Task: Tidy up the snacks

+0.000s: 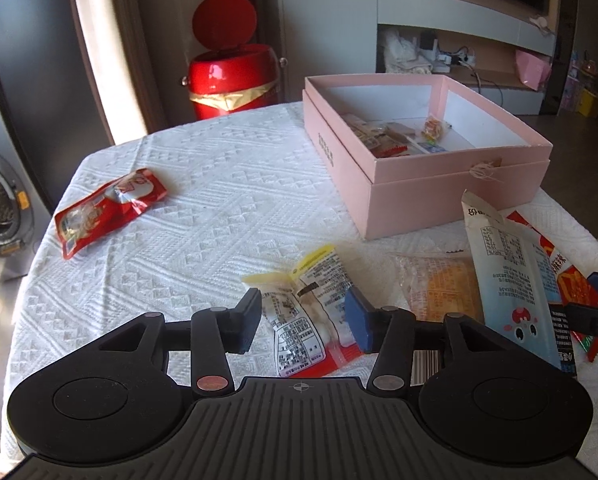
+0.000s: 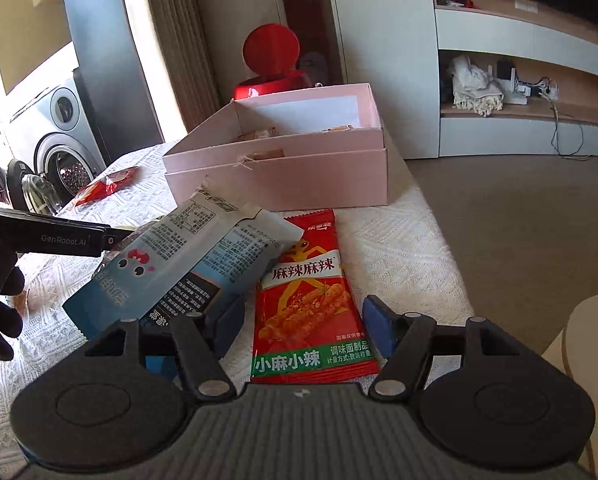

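So, quick rundown going left to right:

Far left: a red snack pack lies alone on the table, well apart from everything else.

Left gripper: spread wide, holding nothing, hovering low with the yellow-and-white packet between its fingers.

Middle: a clear bag with something orange lies flat, partly under the pale blue pouch.

Pink box: open, at the back of the table, a few small snacks already lying in it.

Right gripper: also spread, gripping nothing, straddling the red spicy-strip packet. The blue pouch rests against its left finger.

Step in hand (my guess): each gripper closes on its own packet, then carries it to the box.

How to do it well: drop low so the fingers catch the flat packet's edges, close slowly since the film is slippery, and keep the right gripper's left finger off the blue pouch so it doesn't get dragged along.
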A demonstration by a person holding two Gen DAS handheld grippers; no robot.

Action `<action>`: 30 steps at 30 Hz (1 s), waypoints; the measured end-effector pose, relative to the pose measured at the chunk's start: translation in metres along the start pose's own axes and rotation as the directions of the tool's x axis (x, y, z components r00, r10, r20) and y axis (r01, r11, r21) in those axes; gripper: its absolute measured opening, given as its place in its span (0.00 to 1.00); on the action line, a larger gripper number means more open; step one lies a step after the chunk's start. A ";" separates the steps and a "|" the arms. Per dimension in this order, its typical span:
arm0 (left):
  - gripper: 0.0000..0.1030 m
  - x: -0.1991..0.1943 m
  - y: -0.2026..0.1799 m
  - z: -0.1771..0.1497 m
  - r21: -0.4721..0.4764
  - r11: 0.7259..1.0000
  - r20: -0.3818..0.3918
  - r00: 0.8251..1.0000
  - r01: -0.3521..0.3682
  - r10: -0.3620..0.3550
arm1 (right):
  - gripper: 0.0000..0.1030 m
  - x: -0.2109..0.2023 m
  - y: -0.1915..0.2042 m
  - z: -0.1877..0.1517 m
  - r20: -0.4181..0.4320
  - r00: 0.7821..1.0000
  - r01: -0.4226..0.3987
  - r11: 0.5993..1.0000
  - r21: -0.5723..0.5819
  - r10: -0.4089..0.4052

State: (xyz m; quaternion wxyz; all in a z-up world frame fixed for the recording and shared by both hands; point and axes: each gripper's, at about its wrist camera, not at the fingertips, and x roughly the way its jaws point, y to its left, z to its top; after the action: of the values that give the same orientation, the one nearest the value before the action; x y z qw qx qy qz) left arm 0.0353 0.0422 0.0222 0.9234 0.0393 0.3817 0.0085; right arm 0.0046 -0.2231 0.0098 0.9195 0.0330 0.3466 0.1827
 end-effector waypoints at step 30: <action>0.56 0.041 0.016 0.028 -0.141 0.987 -0.051 0.995 0.081 -0.089 | 0.79 0.006 0.014 -0.001 -0.020 1.000 0.022 0.996 -0.082 -0.024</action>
State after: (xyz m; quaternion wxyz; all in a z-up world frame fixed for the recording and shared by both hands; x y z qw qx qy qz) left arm 0.0844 0.0582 0.0137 0.9121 -0.0413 0.4079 -0.0032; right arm 0.0037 -0.2081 0.0078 0.9183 -0.0104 0.3489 0.1866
